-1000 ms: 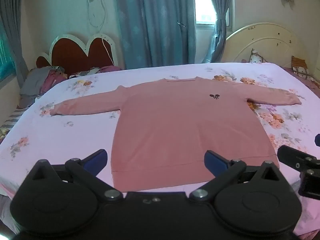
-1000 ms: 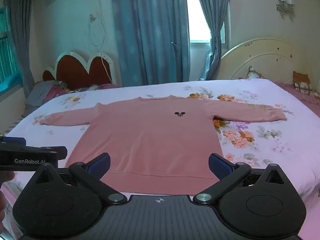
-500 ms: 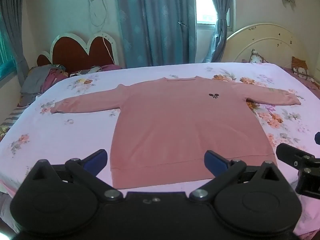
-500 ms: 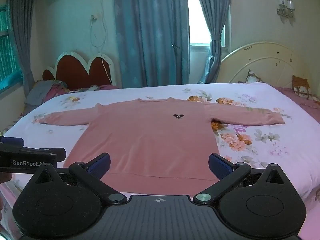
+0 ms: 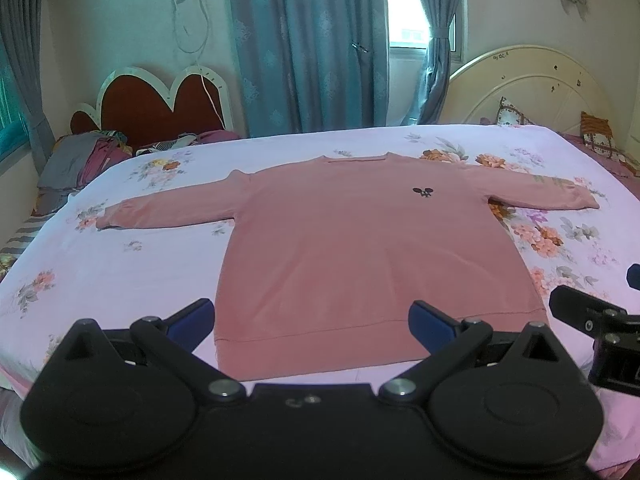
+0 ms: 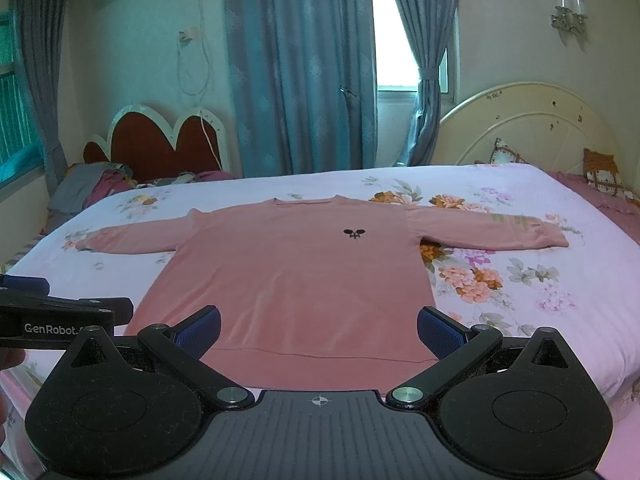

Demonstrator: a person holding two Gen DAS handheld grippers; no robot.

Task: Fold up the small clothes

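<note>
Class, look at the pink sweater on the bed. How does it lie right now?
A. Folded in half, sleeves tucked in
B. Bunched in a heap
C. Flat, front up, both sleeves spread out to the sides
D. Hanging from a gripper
C: the sweater lies flat on the bed, its logo facing up and both sleeves out sideways.

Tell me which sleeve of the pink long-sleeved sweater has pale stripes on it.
The sleeve on the right, pointing toward the cream headboard, shows faint greenish stripes. The other sleeve, toward the red headboard, looks plain pink.
</note>
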